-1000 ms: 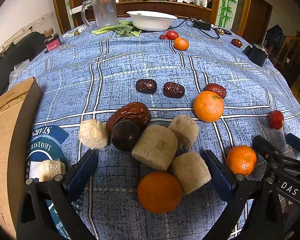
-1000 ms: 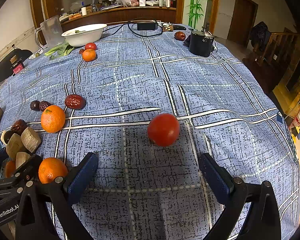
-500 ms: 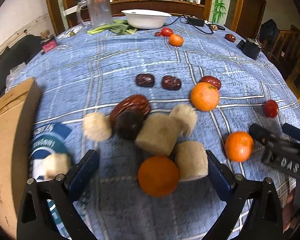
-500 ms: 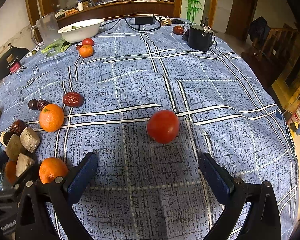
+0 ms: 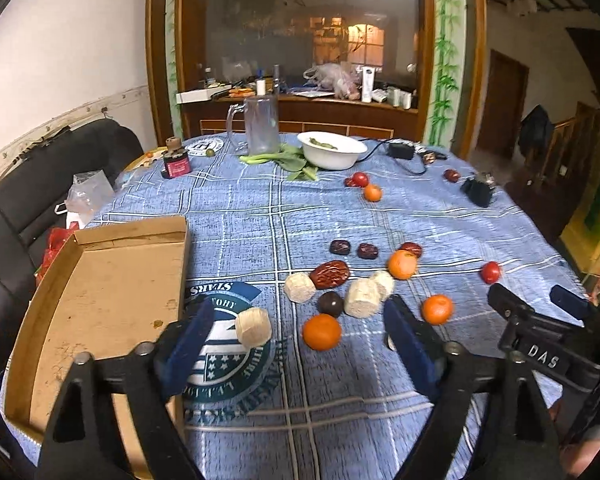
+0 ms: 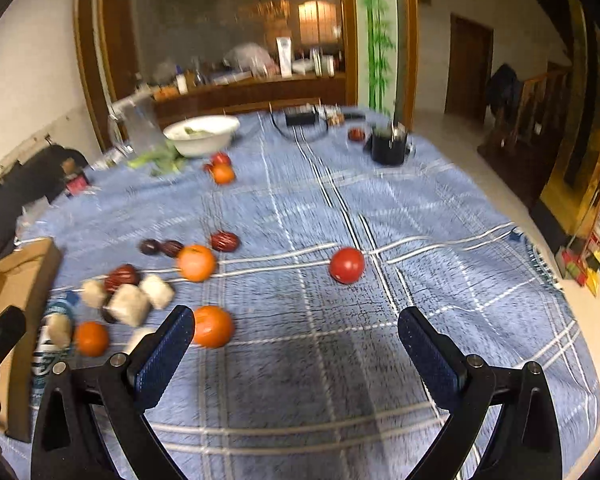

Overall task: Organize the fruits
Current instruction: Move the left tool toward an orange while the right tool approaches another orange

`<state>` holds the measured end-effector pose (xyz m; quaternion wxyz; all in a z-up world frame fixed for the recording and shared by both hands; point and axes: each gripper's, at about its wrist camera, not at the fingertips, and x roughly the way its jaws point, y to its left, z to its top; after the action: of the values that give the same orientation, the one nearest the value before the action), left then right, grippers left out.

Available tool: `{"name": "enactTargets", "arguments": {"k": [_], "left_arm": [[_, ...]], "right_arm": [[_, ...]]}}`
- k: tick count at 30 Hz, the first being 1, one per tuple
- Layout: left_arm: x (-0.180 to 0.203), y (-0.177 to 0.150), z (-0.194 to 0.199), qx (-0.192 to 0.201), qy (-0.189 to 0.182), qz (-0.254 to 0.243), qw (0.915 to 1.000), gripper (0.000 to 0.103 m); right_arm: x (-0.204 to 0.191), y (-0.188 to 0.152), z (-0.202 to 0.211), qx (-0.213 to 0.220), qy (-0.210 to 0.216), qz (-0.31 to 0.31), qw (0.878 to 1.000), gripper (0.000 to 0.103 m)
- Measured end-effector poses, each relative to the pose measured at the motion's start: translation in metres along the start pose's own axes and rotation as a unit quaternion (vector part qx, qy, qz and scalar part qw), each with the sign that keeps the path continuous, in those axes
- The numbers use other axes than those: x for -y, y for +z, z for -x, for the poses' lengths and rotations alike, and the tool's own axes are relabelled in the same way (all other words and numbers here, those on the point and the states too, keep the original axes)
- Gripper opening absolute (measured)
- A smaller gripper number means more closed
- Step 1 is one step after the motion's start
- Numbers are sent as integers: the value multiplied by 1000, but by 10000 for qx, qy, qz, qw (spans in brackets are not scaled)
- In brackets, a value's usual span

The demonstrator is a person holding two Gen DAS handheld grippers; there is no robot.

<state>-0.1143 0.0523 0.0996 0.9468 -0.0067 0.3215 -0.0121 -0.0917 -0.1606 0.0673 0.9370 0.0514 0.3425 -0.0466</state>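
Little is judged done: the box (image 5: 112, 280) is seen empty, the fruits (image 5: 364, 280) scattered on the table (image 5: 300, 216). Both left gripper (image 5: 296, 340) and right gripper (image 6: 296, 336) are held released, grasping nothing.

White capital letters reading "DAS" stand on a small black plate on the right gripper (image 5: 540, 354), seen at the lower right of the left wrist view. A round blue and white emblem (image 5: 220, 344) printed on the tablecloth (image 5: 260, 216) carries upside-down lettering, of which "STARS" can be made out along its upper edge; the rest of its ring text is too distorted to read. In the right wrist view, nothing is legible because of blur.
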Motion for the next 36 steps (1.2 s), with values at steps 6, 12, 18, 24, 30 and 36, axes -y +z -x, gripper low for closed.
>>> {"name": "enactTargets", "arguments": {"k": [6, 12, 18, 24, 30, 36], "left_arm": [[-7, -5, 37, 282, -70, 116, 9995, 84], [-13, -10, 59, 419, -15, 153, 9990, 84], [-18, -15, 68, 434, 8, 179, 9989, 84], [-22, -18, 62, 343, 13, 198, 9992, 84], [-23, -21, 52, 229, -3, 191, 9996, 84], [-23, -26, 39, 66, -54, 187, 9998, 84]], "right_arm": [[-10, -5, 41, 486, 43, 50, 9988, 102], [-16, -13, 60, 615, 108, 128, 9980, 102], [-23, -20, 68, 618, 172, 228, 9977, 102], [-28, -25, 67, 565, 237, 301, 9977, 102], [-31, -29, 55, 430, 293, 350, 9980, 102], [-33, -35, 44, 303, 324, 395, 9982, 102]]}}
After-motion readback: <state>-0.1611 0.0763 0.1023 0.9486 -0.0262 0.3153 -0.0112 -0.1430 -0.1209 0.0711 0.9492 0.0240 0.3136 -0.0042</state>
